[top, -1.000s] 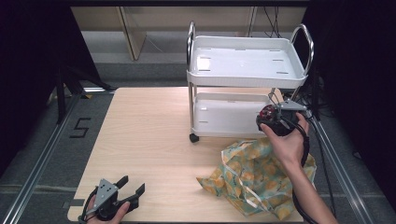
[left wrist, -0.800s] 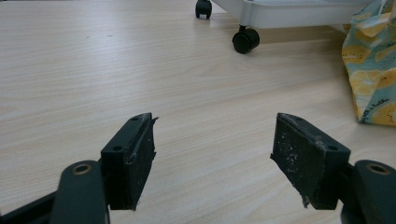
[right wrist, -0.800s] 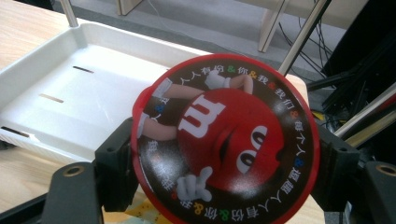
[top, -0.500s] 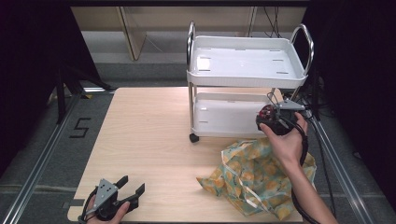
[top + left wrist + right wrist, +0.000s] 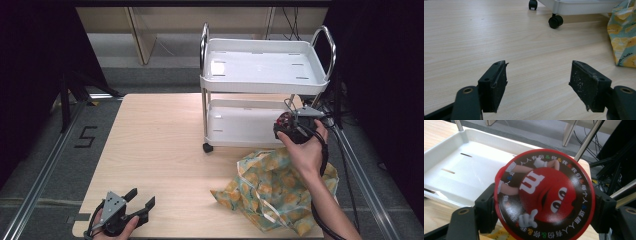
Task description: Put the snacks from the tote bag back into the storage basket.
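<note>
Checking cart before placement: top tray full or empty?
Empty. The top tray shows bare white plastic with slots, nothing on it.

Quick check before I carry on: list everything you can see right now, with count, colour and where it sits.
round candy container: one, red rim, dark lid with a red cartoon figure, clamped between the right gripper's jaws, beside the cart's lower tray
cart: one, white trays on a metal frame with black castors, two tiers, standing at the far right of the table
cloth bag: one, teal with yellow print, crumpled at the near right of the table
table: one, light wood
left gripper: one, black, jaws wide apart with nothing between them, low over the table's near left corner
right gripper: one, black, held in the right hand above the bag
</note>
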{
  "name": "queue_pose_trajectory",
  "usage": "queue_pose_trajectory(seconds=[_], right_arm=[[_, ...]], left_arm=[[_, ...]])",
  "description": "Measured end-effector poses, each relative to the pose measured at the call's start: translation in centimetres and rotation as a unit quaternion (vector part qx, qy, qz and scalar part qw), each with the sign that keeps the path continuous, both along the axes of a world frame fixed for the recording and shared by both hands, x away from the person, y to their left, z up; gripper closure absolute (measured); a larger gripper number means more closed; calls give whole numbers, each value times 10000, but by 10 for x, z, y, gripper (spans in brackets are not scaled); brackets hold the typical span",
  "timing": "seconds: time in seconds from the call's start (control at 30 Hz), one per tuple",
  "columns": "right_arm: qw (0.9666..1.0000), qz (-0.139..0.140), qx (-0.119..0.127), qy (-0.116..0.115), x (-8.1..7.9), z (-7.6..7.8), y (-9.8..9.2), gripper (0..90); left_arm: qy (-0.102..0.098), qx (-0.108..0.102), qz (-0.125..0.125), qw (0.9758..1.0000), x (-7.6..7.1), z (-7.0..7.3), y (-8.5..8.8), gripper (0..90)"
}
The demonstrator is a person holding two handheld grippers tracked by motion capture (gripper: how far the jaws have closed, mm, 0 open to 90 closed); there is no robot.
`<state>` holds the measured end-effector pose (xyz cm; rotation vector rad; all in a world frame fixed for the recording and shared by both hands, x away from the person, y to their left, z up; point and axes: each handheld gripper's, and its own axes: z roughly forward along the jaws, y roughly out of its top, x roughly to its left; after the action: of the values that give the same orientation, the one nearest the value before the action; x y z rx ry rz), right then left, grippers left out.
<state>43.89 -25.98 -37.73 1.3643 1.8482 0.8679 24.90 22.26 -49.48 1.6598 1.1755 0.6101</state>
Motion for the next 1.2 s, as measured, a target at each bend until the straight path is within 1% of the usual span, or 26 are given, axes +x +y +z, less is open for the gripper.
queue_pose_trajectory(seconds=[0.1,0.13,0.23,0.27,0.3,0.37,0.43,0.5,0.53,0.67,0.73,0.77,0.83,0.87,1.03,1.07,1.1,1.2], right_arm=[[10000,3,-12,6,1,-1,0,266],[9999,44,-59,112,0,1,-1,266],[9998,19,15,181,1,0,1,266],[9998,82,-40,150,2,-1,1,266],[9998,17,-4,183,1,0,2,266],[9999,66,-101,122,2,-1,1,266],[9998,44,-73,151,3,-1,2,266],[9998,28,-24,197,3,-2,3,266],[9998,47,-94,149,4,-2,1,266],[9998,70,-142,144,6,-4,1,266],[9998,26,-128,168,6,-4,1,266],[9998,31,-102,188,6,-4,1,266],[9997,79,-144,172,8,-5,1,266],[9997,41,-99,205,7,-5,2,266],[9997,35,-84,218,8,-5,2,266],[9997,68,-113,197,9,-6,2,266],[9997,32,-78,231,9,-6,2,266],[9996,60,-168,217,11,-8,1,266]], left_arm=[[-7,-6,0,10000,0,0,0,291],[-8,-10,-1,10000,0,0,0,292],[-30,-25,-10,10000,0,0,0,291],[-31,-30,-11,10000,0,0,0,292],[-27,-26,-12,10000,0,0,0,292],[-10,-8,-5,10000,0,0,0,291],[-32,-30,-9,10000,0,0,0,291],[3,13,25,10000,-1,1,0,292],[-6,3,17,10000,0,0,0,292],[-17,-27,-8,10000,0,0,0,292],[-3,-15,-9,10000,0,0,0,291],[-5,-26,-7,10000,0,0,0,291],[-5,-27,-2,10000,0,0,0,291],[5,-18,2,10000,0,0,0,292],[2,-14,-11,10000,0,0,0,292],[5,-7,2,10000,0,0,0,291],[5,-13,5,10000,0,0,0,292],[-2,-28,-2,10000,0,0,0,292]])
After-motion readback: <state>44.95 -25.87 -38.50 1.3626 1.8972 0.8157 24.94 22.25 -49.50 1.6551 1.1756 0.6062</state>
